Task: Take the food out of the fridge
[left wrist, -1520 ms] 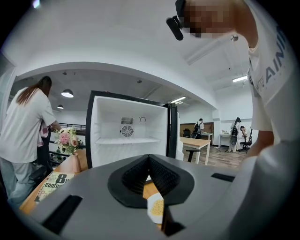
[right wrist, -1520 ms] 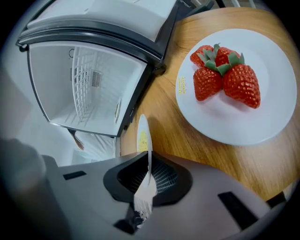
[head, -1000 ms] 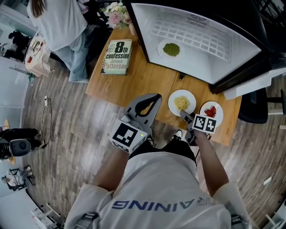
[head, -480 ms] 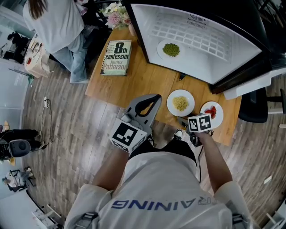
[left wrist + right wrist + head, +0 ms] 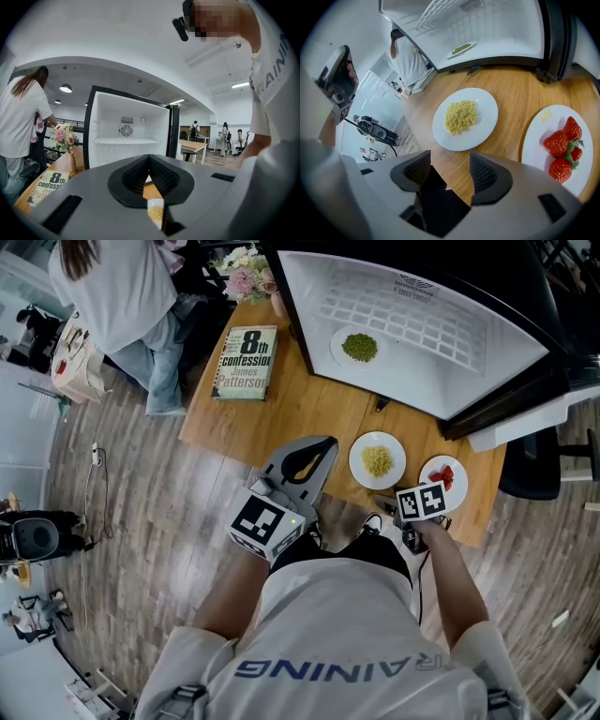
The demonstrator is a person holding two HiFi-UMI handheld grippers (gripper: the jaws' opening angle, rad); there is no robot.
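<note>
1. The plate of yellow grains [image 5: 483, 119] is the thing that just changed. It's sitting on its own on the wooden table [image 5: 309, 404], just beside the plate of strawberries [image 5: 536, 140], in front of the open fridge [image 5: 450, 343]. A second ago the right gripper's tips were at its near rim. Now they're clear of it, and the plate has ended up a touch further left.
2. The right gripper [image 5: 450, 163] has just been opening its jaws. They're spread wide with nothing but bare tabletop between them. It's also backed off toward the near edge of the table and tilts down at the wood.
3. My read is that this drop-off is finished. That makes two plates out and parked side by side, not touching.
4. Not done yet though. The plate of green food [image 5: 359, 345] is still inside the fridge, on the white interior close to the opening and well apart from both grippers. I'd guess that's the next target, and it's a longer reach across the table.
5. The left gripper [image 5: 149, 159] hasn't budged. Its jaws are closed tip to tip and hold nothing. It's held roughly level over the near side of the table, aimed at the fridge.
6. Further out there's a book [image 5: 246, 359] and some flowers [image 5: 242, 268] at the far end of the table, plus another person [image 5: 122, 287] standing past them. None of it sits between the grippers and the fridge.
</note>
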